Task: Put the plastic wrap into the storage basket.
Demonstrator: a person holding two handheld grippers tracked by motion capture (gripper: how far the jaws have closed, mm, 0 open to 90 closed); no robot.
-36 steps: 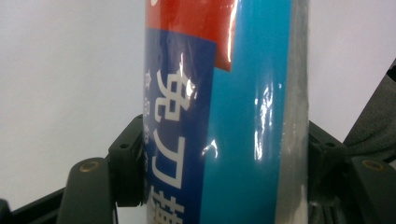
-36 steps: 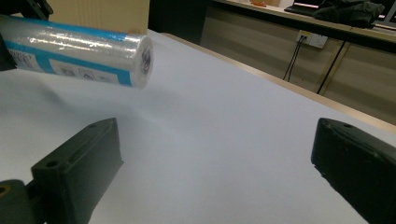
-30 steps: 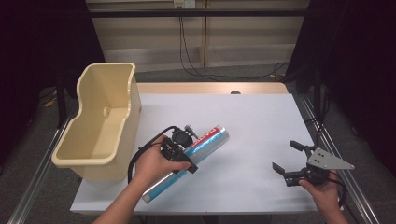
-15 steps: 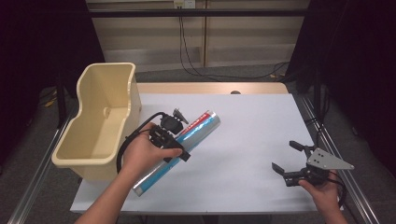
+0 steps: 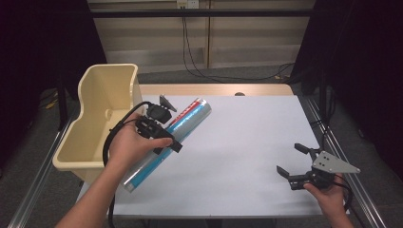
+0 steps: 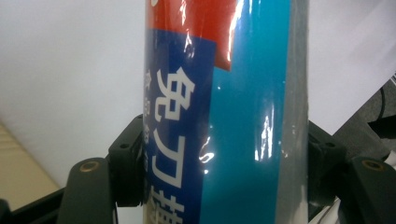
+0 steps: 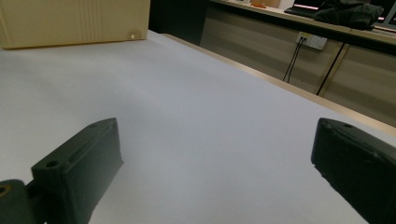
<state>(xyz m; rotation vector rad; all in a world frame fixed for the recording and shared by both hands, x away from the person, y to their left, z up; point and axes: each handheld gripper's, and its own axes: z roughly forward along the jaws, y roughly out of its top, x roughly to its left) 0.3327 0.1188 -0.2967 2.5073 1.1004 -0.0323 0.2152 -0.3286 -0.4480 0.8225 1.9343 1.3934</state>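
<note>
While the left tool (image 5: 164, 128) pinched the roll (image 5: 183, 124) aloft, the right tool (image 5: 293, 164) sat spread; next move: lower it into the bin (image 5: 102, 90).

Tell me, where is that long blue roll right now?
In the high view, the blue roll sits left of centre, clamped in the left gripper, right beside the cream bin.
</note>
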